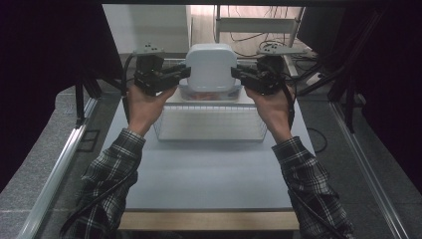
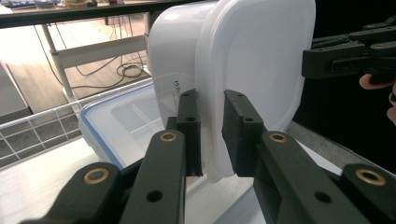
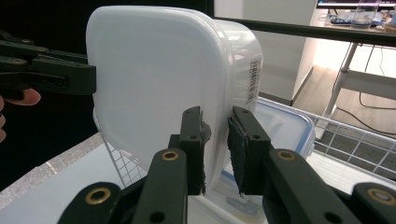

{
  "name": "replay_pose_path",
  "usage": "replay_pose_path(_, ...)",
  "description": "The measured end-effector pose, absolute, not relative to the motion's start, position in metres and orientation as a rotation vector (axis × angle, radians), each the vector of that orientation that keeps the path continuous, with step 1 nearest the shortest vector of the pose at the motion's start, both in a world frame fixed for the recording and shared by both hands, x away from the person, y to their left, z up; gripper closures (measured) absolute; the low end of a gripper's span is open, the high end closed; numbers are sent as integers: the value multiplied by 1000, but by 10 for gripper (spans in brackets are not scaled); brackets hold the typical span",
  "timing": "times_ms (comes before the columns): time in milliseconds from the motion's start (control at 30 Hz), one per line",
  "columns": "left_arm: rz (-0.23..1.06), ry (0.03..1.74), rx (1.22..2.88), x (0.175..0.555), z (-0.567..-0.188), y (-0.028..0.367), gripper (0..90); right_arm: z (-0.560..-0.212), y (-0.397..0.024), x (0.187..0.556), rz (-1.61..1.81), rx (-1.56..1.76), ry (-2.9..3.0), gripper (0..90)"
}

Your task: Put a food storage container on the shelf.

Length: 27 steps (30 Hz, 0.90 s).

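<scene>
A white plastic container (image 1: 211, 67) with its lid on is held up on its side, the lid facing the person. My left gripper (image 1: 186, 73) is shut on its left rim, and in the left gripper view the two jaws (image 2: 211, 116) pinch the lid's edge (image 2: 257, 60). My right gripper (image 1: 235, 74) is shut on the opposite rim; in the right gripper view its jaws (image 3: 215, 130) clamp the same container (image 3: 149, 79), which carries a barcode label on its side. The container hangs above a blue-rimmed box.
A flat box with a blue-rimmed clear lid (image 1: 209, 93) (image 2: 121, 126) (image 3: 285, 126) lies at the far end of a white wire basket (image 1: 209, 124) on the pale table. Dark curtains flank both sides; table legs and cables lie beyond.
</scene>
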<state>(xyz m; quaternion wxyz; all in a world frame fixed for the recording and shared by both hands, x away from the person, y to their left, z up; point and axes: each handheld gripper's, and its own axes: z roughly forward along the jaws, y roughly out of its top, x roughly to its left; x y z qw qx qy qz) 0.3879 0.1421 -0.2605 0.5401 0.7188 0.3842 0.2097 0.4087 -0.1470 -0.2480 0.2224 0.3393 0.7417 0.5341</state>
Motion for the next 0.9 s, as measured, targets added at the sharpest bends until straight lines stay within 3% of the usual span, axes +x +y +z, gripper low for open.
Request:
replay_pose_path(200,443,925,1680,400,-261,146,772,-249,-149,420,1532,986,2044,732)
replay_pose_path(900,477,977,1684,424,-252,138,653,-244,-136,441,1496,1005,2011,631)
